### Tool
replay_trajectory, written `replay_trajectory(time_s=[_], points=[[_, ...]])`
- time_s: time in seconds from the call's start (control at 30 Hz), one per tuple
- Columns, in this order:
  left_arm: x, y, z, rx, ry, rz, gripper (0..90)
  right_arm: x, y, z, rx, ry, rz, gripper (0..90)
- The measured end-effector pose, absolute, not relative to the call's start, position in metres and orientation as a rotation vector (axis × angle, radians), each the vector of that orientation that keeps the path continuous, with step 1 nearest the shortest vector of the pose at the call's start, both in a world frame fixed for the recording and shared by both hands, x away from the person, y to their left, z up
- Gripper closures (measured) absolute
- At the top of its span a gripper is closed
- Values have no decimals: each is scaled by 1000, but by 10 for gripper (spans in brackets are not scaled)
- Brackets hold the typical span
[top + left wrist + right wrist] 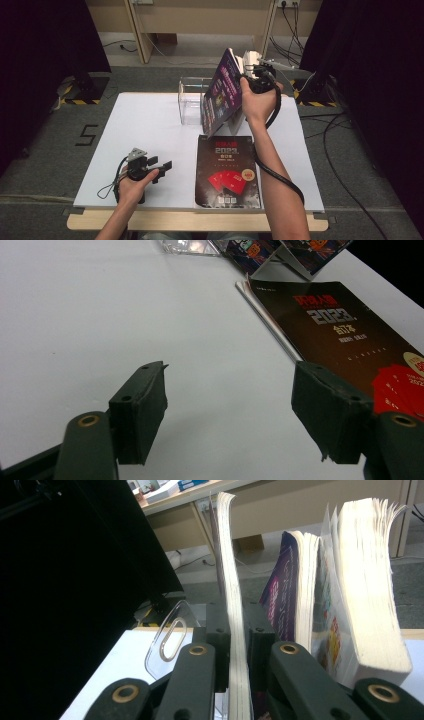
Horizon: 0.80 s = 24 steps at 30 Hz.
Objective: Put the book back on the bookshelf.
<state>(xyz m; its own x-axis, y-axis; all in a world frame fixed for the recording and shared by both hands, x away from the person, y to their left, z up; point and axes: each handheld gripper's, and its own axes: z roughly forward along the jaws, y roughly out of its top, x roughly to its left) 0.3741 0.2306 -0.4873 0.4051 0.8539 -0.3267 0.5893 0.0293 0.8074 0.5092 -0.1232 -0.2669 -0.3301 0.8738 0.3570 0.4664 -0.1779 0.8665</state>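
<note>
Fingers of the right gripper [239, 645] are clenched on a purple magazine [223, 90], lifted tilted beside the clear stand [190, 102]; left gripper [230, 412] fingers gape wide, holding nothing, above the table [100, 315] beside the dark booklet [345, 325]

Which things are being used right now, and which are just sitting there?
In use:
- right gripper, shut on the purple magazine
- clear holder with more books

Just sitting:
- dark 2023 magazine, flat on the table
- left gripper, open, holding nothing
</note>
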Motion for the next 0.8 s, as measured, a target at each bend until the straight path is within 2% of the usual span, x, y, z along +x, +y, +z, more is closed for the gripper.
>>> replay_trajectory(time_s=[0.8], points=[[374,232,-488,1660,1286,328,294,530,-120,-272,1563,1612,1502,847]])
